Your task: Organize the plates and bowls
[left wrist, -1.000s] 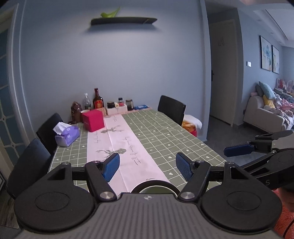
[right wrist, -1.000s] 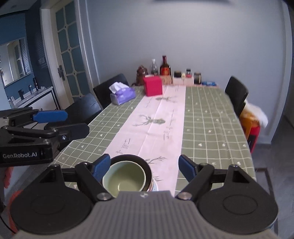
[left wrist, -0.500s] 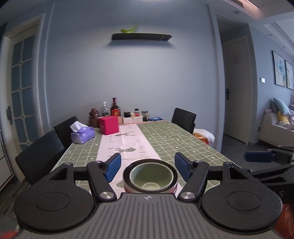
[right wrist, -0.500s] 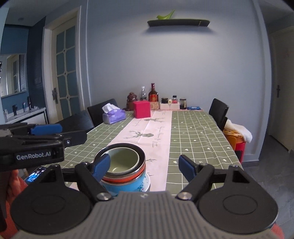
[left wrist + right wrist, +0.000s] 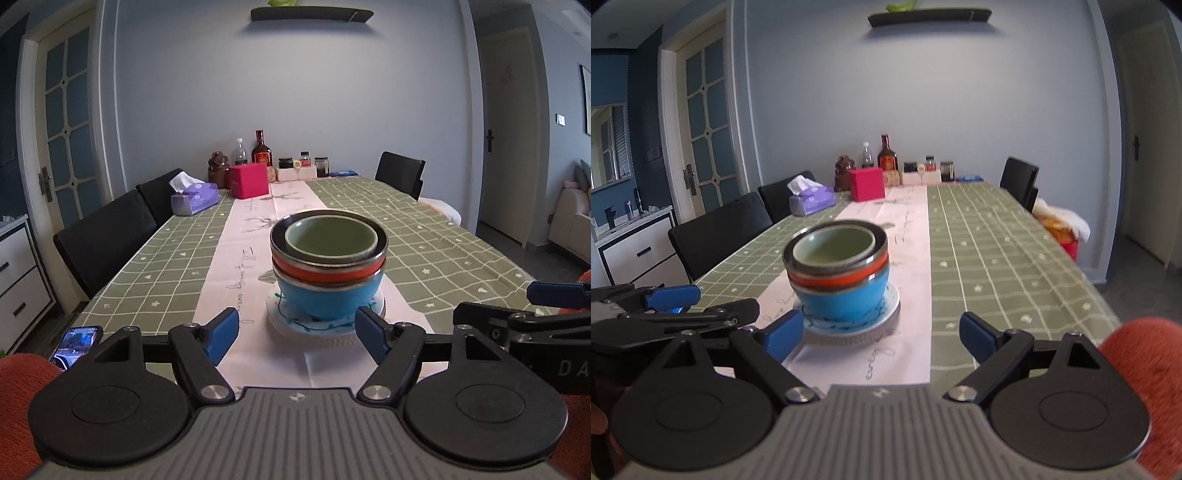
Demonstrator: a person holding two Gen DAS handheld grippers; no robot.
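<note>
Stack looks built: green bowl (image 5: 330, 240) nests in a dark-rimmed bowl (image 5: 328, 254), over an orange-red bowl (image 5: 325, 274), over a blue bowl (image 5: 327, 297), all sitting on a white patterned plate (image 5: 321, 326). The plate seems to rest on something woven beneath, hard to tell what. The stack stands on the pink runner (image 5: 243, 236) at the near end of the bench (image 5: 443, 243), upright, slightly uneven at the top. No loose plates or bowls show elsewhere on the bench, so the task reads as mostly or fully done; at most a straightening or moving of the stack is left.

Left tool (image 5: 297, 334) is spread wide, empty, sitting just in front of the stack, low, roughly centred on the plate, not touching. Right tool (image 5: 882, 338) is also spread, empty; the stack sits ahead and to its left, near its left finger, apart from it. The two tools are side by side, near each other.

Far end of the bench holds a pink box (image 5: 248, 181), tissue pack (image 5: 194, 197) and bottles (image 5: 261, 149).
</note>
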